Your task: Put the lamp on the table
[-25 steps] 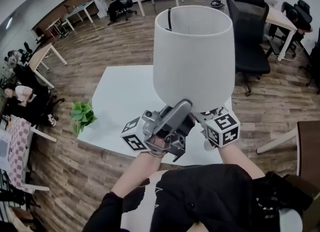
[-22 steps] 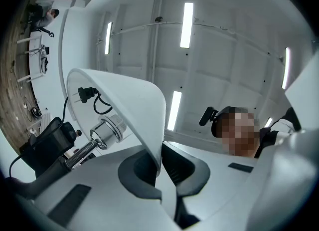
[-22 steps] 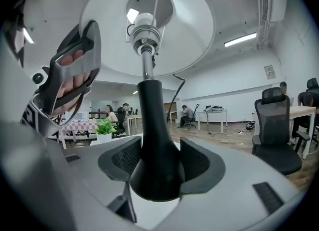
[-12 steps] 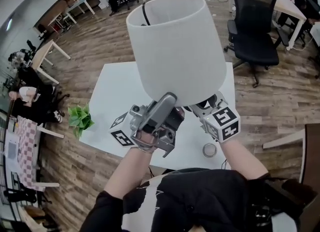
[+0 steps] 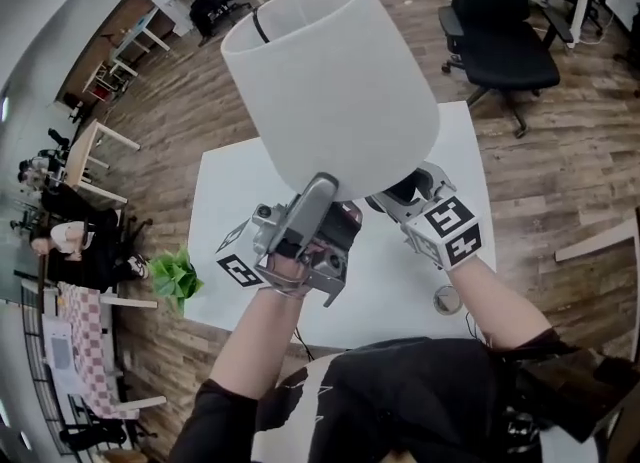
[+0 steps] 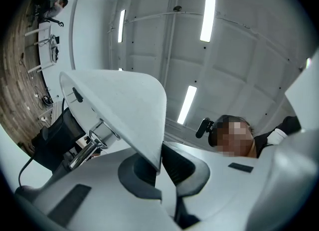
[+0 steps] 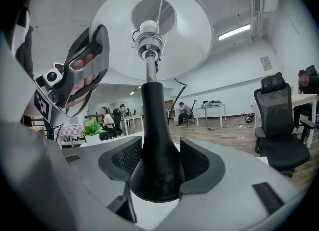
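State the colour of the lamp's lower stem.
Black stem, clearest in the right gripper view.

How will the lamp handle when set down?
Probably top-heavy: a wide shade tops a thin stem, so it may tip if nudged. The shade's rim, pinched by the left gripper, looks thin and may flex. The stem, clamped in the right gripper, seems rigid.

head view downward, gripper views close beneath lamp [image 5: 330,91]

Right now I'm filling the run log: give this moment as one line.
left gripper: shut on lampshade rim | right gripper: shut on black lamp stem | lamp: held up, not yet on white table
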A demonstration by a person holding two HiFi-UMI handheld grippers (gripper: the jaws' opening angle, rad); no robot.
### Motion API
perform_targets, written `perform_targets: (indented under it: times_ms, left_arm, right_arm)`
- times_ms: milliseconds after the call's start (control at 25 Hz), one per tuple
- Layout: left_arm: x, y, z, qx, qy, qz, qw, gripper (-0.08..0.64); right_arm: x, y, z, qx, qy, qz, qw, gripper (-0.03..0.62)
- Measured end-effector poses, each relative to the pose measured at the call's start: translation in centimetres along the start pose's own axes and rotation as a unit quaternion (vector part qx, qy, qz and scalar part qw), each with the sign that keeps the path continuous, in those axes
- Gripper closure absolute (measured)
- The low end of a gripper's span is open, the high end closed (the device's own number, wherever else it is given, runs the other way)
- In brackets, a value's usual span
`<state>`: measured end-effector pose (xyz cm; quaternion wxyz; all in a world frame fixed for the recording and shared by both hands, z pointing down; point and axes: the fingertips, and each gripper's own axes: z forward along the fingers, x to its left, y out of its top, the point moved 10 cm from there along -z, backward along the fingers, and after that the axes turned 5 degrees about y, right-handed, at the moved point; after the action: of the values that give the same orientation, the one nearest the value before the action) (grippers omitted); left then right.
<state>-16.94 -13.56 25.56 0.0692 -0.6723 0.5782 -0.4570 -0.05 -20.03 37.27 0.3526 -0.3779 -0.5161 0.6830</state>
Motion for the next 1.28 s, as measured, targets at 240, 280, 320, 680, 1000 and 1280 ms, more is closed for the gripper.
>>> perform_targets:
  times_ms: [240,280,320,680,1000,1280]
  left_arm:
    - [4.1,2.5,-0.6,0.035,-0.009,-0.032,0.9988,0.546]
    - [4.7,2.8,-0.8,0.040,-0.013,-0.035,0.9985,0.546]
    - [5.3,3.0,-0.9,0.045,-0.017,-0.038,0.9981,0.546]
    - [12.0,4.8,-2.4,0.069,-0.040,-0.071,0.9943,0.546]
    - [16.9,5.0,-3.5,0.060,-0.030,-0.078,0.9947,0.546]
    - [18.5,5.2,-4.4,0.051,-0.025,-0.074,0.9956,0.546]
  right_arm:
    - [-1.2,-0.6,3.2,0.001,-0.028,0.025,0.999,0.347]
    - [-1.3,-0.8,3.7,0.003,-0.031,0.027,0.999,0.347]
    - [-1.5,-1.0,4.1,0.005,-0.035,0.029,0.999,0.347]
    - [-5.0,-2.3,9.0,0.035,-0.058,0.045,0.997,0.347]
    - [-7.3,-4.6,12.1,0.048,-0.083,0.067,0.993,0.347]
    - [-8.0,-5.2,13.8,0.063,-0.085,0.063,0.992,0.347]
